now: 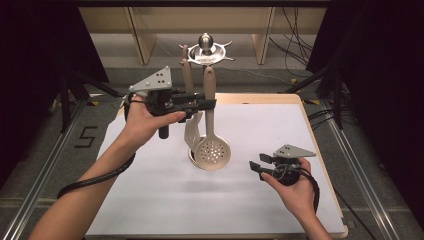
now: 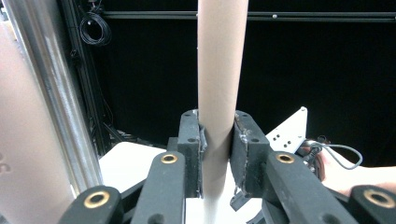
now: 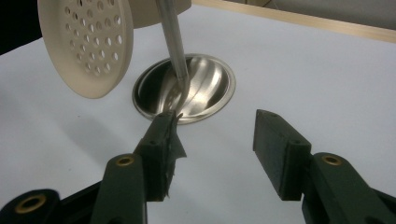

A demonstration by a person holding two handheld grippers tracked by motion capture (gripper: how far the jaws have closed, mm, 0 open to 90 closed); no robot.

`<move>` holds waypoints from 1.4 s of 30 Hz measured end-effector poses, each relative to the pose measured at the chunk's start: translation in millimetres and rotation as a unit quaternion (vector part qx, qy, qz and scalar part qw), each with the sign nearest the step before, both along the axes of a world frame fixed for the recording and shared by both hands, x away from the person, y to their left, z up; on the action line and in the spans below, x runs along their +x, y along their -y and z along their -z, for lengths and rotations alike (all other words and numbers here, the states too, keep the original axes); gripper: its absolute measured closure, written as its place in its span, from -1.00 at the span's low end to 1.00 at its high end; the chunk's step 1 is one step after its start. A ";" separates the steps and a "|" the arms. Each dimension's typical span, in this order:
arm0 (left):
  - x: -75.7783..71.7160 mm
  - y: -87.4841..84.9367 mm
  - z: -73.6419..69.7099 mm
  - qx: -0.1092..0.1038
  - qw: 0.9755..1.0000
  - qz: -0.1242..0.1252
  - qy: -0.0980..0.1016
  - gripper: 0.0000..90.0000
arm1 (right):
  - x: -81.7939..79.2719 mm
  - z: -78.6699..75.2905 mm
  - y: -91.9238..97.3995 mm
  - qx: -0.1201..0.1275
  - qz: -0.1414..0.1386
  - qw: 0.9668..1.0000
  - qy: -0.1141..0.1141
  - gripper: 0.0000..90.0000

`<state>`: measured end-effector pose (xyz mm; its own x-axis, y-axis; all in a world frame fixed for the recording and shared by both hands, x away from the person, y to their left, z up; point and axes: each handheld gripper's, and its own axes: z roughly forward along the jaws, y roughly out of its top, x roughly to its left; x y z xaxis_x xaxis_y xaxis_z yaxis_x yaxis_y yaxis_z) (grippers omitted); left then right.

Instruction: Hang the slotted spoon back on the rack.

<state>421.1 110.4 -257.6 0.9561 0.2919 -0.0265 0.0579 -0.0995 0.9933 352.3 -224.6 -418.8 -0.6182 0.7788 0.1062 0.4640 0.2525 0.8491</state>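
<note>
Your left claw (image 2: 217, 154) is clamped on the tan handle of the perforated skimmer (image 1: 212, 152), which hangs upright above the stand's round steel base (image 3: 184, 88). Your right claw (image 3: 215, 149) is released, apparently resting on the white counter (image 1: 150, 190), near that base.

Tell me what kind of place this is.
Probably a lab or recording studio rather than a kitchen: black curtains hang on both sides, loose cables lie on the floor behind, and the white-topped table holds just a utensil stand with a skimmer.
</note>
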 end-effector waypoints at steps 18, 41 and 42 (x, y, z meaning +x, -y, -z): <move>5.7 -0.9 1.8 0.004 1.000 -0.002 -0.008 0.66 | -1.9 -0.7 -2.0 0.010 0.003 1.000 -0.024 0.12; 15.1 -2.3 5.2 0.004 1.000 -0.010 -0.021 0.66 | 0.4 -0.3 0.5 -0.003 -0.001 1.000 -0.002 0.12; 15.4 -2.3 5.3 0.005 1.000 -0.011 -0.020 0.66 | 0.4 -0.3 0.5 -0.003 -0.001 1.000 -0.001 0.12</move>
